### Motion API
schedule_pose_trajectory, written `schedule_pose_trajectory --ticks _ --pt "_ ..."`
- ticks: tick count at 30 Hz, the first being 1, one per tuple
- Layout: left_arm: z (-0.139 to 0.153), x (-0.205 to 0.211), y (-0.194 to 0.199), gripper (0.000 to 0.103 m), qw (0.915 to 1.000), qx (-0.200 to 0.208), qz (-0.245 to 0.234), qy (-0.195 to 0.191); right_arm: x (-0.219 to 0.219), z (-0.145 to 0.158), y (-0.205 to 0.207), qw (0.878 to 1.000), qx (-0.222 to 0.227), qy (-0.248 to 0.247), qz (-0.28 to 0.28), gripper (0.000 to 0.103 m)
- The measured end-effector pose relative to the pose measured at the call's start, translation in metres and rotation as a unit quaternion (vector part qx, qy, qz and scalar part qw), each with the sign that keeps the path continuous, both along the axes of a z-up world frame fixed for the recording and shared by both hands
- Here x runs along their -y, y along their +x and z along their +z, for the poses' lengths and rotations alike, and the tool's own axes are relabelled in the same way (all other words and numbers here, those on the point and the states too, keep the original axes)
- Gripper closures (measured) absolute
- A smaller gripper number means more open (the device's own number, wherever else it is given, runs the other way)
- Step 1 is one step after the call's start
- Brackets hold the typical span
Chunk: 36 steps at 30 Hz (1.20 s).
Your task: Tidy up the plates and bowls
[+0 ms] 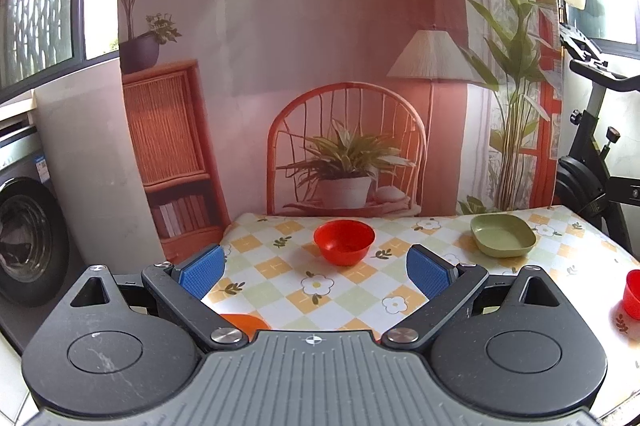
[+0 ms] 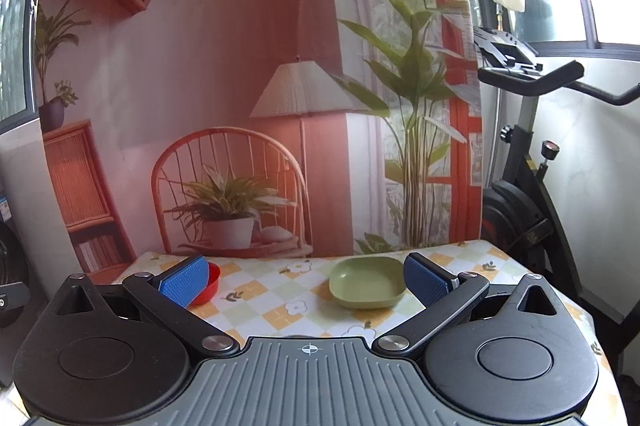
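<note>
Left wrist: red bowl (image 1: 344, 241) and green dish (image 1: 503, 235) carry no readable writing.

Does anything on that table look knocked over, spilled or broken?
Nothing stands out. The red bowl and green dish sit upright, apart and empty on the flowered tablecloth.

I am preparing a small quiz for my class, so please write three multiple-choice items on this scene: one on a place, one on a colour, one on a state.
1. Where is the green dish?
A. on the tablecloth
B. on the chair
C. in a gripper

2. Which colour is the round bowl?
A. blue
B. red
C. white

3. How is the left gripper?
A. open
B. shut on a bowl
C. out of view

Answers: 1 A, it rests on the checked tablecloth; 2 B, it is plainly red; 3 A, its blue pads stand wide apart and hold nothing.
</note>
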<state>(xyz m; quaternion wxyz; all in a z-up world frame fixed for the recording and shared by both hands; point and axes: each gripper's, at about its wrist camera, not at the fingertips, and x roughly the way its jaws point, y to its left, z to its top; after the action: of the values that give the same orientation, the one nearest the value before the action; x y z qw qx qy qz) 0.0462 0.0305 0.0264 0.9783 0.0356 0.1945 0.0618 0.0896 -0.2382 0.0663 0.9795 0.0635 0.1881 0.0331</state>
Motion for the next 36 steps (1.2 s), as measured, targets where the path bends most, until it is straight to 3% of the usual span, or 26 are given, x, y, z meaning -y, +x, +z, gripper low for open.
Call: schedule_pose_trajectory --ticks 3,8,14,18,23,29,33,36 --pt "0.003 -0.01 0.013 0.005 0.9994 0.003 -0.014 -0.032 -0.003 0.002 0.017 1.0 0.002 0.014 0.001 0.0" --pt "-0.003 -0.012 0.027 0.005 0.9987 0.036 -0.021 -0.03 -0.004 -0.002 0.042 0.999 0.023 0.048 -0.007 0.0" --pt "-0.022 -0.011 0.05 0.005 0.9966 0.023 -0.074 -0.028 -0.017 -0.019 0.068 0.999 0.02 0.042 0.01 0.0" --pt "-0.041 -0.011 0.061 0.006 0.9975 0.008 -0.061 -0.033 -0.034 -0.034 0.083 0.999 0.015 0.019 0.026 0.0" --pt "-0.059 -0.015 0.075 0.006 0.9983 -0.012 -0.044 -0.036 -0.055 -0.058 0.103 0.997 -0.042 0.029 0.055 0.0" --pt "-0.087 -0.012 0.088 0.006 0.9968 -0.062 -0.048 -0.015 -0.082 -0.097 0.113 0.991 -0.113 -0.008 0.069 0.0" --pt "-0.107 -0.012 0.096 0.007 0.9935 -0.104 -0.04 -0.02 -0.094 -0.121 0.107 0.987 -0.129 -0.027 0.089 0.0" --pt "-0.121 -0.007 0.098 0.009 0.9922 -0.124 -0.018 0.006 -0.098 -0.134 0.104 0.981 -0.149 -0.023 0.122 0.0"
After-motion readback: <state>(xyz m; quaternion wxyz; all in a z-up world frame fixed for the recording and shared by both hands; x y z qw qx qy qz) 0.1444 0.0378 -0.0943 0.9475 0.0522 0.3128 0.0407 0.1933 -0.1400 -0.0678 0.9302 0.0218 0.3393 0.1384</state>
